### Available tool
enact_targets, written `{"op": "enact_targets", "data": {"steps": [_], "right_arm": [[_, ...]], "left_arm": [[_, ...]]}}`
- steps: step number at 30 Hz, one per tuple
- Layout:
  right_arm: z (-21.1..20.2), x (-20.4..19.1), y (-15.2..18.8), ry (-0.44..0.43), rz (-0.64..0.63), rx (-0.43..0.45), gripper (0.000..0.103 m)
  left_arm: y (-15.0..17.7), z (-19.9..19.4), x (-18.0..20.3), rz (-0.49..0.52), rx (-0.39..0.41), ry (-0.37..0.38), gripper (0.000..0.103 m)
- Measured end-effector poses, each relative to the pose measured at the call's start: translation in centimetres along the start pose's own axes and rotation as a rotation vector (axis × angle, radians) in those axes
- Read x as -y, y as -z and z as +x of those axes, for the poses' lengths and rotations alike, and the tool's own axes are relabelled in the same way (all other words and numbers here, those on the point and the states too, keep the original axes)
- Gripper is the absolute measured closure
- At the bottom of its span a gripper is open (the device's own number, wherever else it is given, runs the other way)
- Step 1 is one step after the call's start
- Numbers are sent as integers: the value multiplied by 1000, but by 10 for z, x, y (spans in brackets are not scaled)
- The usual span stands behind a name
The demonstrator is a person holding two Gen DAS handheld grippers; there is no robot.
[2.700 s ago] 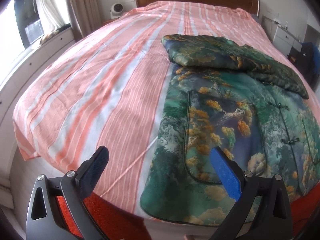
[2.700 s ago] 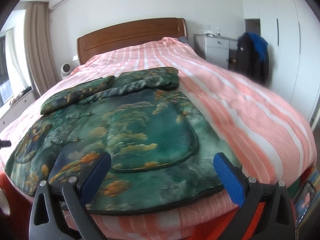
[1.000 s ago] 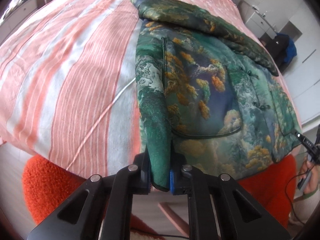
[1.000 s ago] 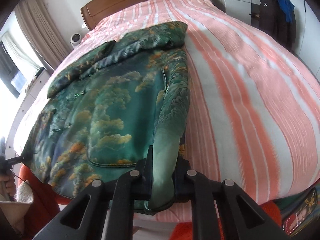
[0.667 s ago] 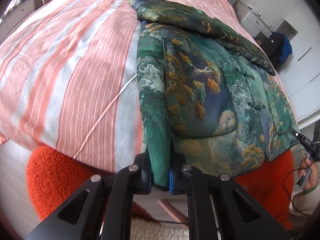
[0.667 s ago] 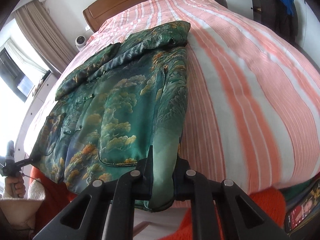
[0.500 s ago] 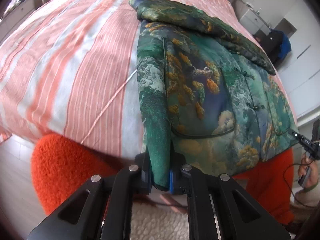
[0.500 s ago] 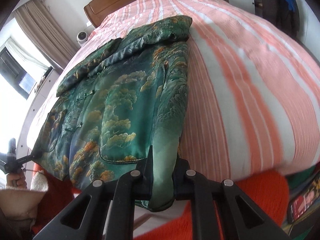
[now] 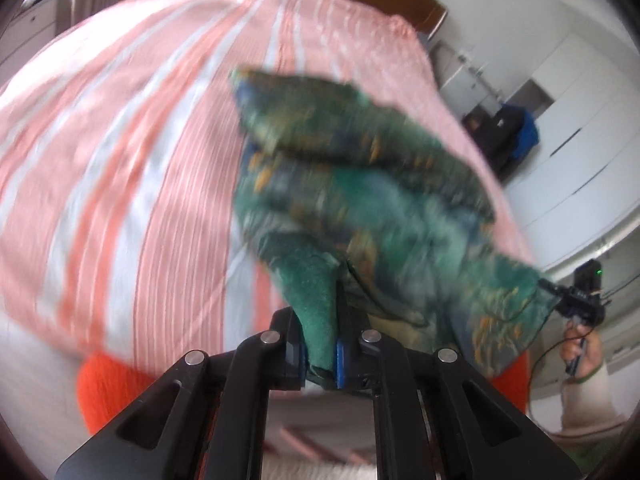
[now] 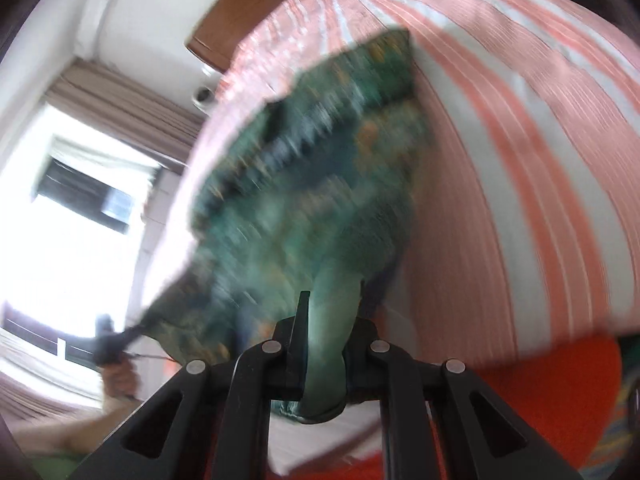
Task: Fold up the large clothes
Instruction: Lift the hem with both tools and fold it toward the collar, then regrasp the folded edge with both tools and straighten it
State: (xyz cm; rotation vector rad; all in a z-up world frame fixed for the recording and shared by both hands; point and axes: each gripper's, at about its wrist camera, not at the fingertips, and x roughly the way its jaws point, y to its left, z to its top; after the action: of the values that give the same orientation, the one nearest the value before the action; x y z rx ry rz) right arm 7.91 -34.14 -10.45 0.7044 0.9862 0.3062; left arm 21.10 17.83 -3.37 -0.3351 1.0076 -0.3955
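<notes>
Nearest to each camera, the fingers are clamped on cloth: the left gripper [image 9: 322, 354] pinches one bottom corner of the jacket [image 9: 360, 184], and the right gripper [image 10: 320, 376] pinches the other bottom corner, with the green fabric bunched between the black arms in both views. From these two corners the hem hangs in the air in front of the bed [image 9: 120, 140], and the cloth between them is a little slack and blurred. Farther on, the upper part of the jacket, with the sleeves folded across it, lies on the striped sheet. In the left view the right gripper shows small at the far corner of the hem, with a hand [image 9: 580, 354] under it. Beyond the bed there are the headboard [image 10: 240, 12], a window and white cupboards. I judge the step in hand is to carry the hem over toward the collar, to fold the jacket in half. To do it well, both corners should travel at the same height and with the hem pulled gently straight, so no crease forms in the middle. The grip should not loosen before the hem lies flat and square over the shoulders, and the folded sleeves must not be dragged out of place.
</notes>
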Motion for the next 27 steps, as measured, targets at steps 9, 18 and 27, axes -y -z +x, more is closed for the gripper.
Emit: {"op": "enact_targets", "data": {"steps": [9,18,27], "right_arm": [[73,-12,-222,-33,14,191,63],[89,14,-252,110,1,231,7],[176,-16,-249,425,-276,79,69]], "left_arm": [[-203,86,12,-82,87,-101,45],[-196,100,-22,-44,110,-152,7],[-183,184,-2,80,-27,-283,95]]}}
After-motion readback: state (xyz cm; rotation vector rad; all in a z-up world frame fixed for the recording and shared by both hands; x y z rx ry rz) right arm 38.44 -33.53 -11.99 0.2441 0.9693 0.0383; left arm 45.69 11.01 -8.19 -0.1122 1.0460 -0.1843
